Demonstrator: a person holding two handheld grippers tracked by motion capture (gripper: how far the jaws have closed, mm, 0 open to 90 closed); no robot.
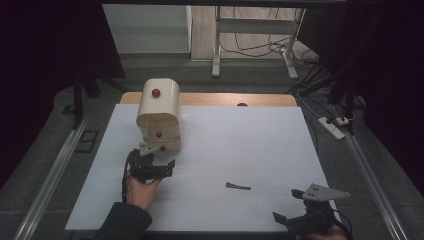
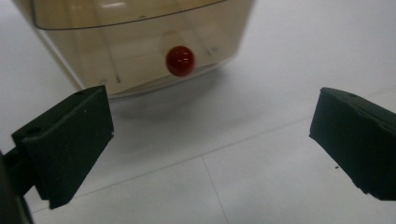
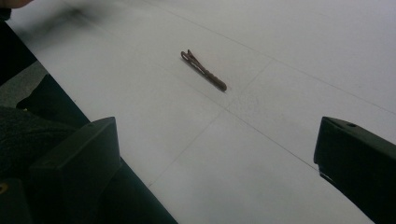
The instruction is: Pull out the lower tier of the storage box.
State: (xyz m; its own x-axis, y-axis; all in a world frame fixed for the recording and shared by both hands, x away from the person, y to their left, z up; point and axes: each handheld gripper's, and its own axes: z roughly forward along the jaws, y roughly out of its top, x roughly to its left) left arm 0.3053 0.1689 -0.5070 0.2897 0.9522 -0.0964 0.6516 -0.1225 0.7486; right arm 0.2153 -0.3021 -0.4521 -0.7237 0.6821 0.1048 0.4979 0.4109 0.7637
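The left hand-held gripper [image 1: 156, 162] is hovering just in front of the cream drawer box [image 1: 159, 114], its jaws spread wide and facing the lowest red knob [image 2: 180, 60]. The box is standing upright at the far left of the white tabletop [image 1: 240, 140]. The right hand-held gripper [image 1: 300, 212] is resting at the near right edge, jaws spread. A small brown clip [image 3: 204, 71] is lying flat between both, untouched.
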